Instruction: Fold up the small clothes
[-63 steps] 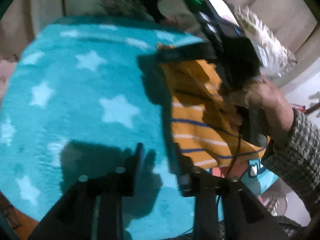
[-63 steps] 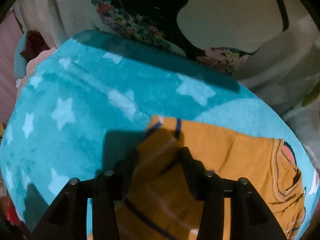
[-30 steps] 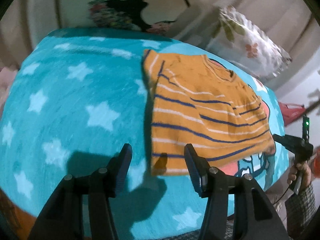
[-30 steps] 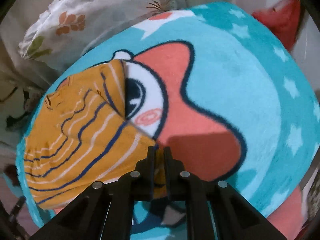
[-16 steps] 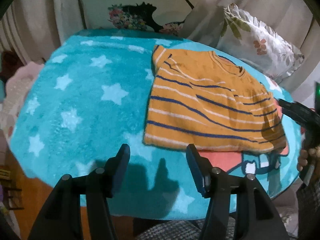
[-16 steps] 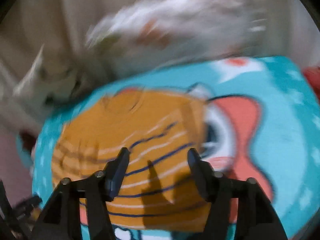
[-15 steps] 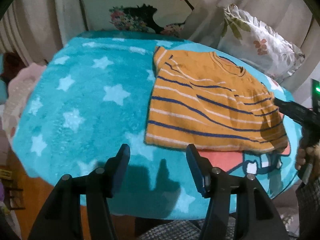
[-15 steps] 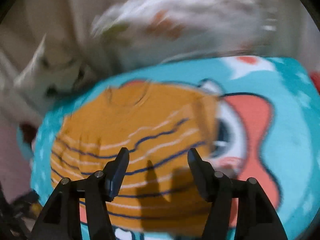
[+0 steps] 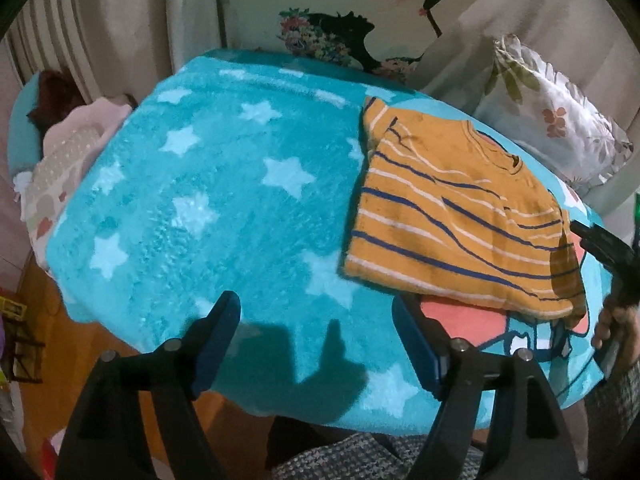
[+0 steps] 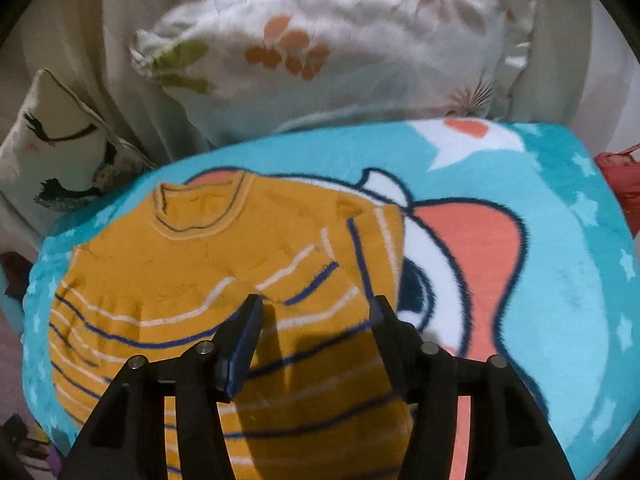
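Left black two-finger gripper [image 9: 316, 328]: jaws apart and widening, nothing between them, held above the near edge of the fluffy turquoise blanket with pale stars [image 9: 224, 184]. Shadow of both fingers cast on the blanket just ahead.

Right black two-finger gripper [image 10: 316, 320]: jaws apart but narrowing, nothing clamped; poised over the lower part of the orange knitted shirt with blue and white stripes [image 10: 208, 272], pads clear of the fabric. Also seen at the right edge of the left wrist view, carried by a hand [image 9: 618, 324] with a grey checked sleeve [image 9: 616, 404].

Shirt lying flat on the right half of the blanket, neckline toward the far side, one sleeve folded in across the body, hem toward the near edge. Partly covering a red and white cartoon figure [image 10: 472, 248] printed on the blanket.

Beyond the blanket: white ruffled pillow with leaf and flower print [image 10: 320, 48], cream cushion with a dark silhouette design [image 9: 352, 20], beige curtain [image 9: 120, 28]. Pink spotted bundle of cloth [image 9: 68, 152] at the far left.
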Motion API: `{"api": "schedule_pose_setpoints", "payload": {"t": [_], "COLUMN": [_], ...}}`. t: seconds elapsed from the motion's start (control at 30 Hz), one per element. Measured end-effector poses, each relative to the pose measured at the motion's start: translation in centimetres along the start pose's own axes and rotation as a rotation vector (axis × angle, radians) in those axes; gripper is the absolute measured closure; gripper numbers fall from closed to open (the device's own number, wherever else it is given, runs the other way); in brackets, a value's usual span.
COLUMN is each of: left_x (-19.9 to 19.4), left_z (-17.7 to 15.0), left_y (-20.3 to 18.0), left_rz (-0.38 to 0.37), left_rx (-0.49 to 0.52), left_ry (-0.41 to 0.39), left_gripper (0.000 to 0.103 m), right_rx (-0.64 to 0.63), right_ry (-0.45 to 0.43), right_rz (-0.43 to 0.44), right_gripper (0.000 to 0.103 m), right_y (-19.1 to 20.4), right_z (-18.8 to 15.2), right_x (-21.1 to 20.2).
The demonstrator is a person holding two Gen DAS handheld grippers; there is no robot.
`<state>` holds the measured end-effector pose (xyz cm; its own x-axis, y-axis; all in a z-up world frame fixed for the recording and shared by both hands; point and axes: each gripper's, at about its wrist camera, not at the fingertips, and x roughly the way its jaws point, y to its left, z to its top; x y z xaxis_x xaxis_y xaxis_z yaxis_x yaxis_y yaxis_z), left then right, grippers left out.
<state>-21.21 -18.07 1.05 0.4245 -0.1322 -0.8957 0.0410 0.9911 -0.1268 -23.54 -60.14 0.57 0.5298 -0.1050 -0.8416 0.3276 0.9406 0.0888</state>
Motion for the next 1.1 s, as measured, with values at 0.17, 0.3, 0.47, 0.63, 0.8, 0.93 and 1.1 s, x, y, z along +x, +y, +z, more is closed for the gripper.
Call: {"api": "schedule_pose_setpoints", "payload": {"t": [0.17,0.3,0.47,0.63,0.8,0.93,1.1], "left_x": [1.4,2.6,3.7,4.2,4.7,5.1,5.5], "left_z": [1.6,2.8,3.6,4.2,4.9,5.2,5.6], "left_y": [-0.6,-1.0,-1.3,-1.0,-0.4,0.5,1.7], "left_rz": [-0.042,-0.075,-0.092,-0.066,-0.045,-0.038,-0.032], "left_rx": [0.028,0.06,0.101,0.144,0.178,0.185,0.188], "left_ry": [0.014,0.037,0.057,0.059,0.06,0.065,0.07], "left_gripper": [0.026,0.026,0.026,0.026,0.026,0.026,0.026], "right_rx": [-0.008,-0.044,-0.001,0.036,0.026,0.002,-0.058], "right_ry": [-0.034,-0.006,0.026,0.014,0.022,0.031,0.03], "right_rz": [0.0,-0.044,-0.098,-0.136,-0.135,-0.124,-0.111], "right_gripper": [0.041,0.041,0.041,0.04,0.039,0.039,0.038], "right_y": [1.2,2.3,2.1,2.5,4.3,6.5,10.0], "right_z": [-2.3,-4.6,-6.1,-6.3,-6.5,-7.0,-7.5], "right_x": [-3.1,-3.7,-4.0,-5.1,-5.1,-4.7,-4.3]}}
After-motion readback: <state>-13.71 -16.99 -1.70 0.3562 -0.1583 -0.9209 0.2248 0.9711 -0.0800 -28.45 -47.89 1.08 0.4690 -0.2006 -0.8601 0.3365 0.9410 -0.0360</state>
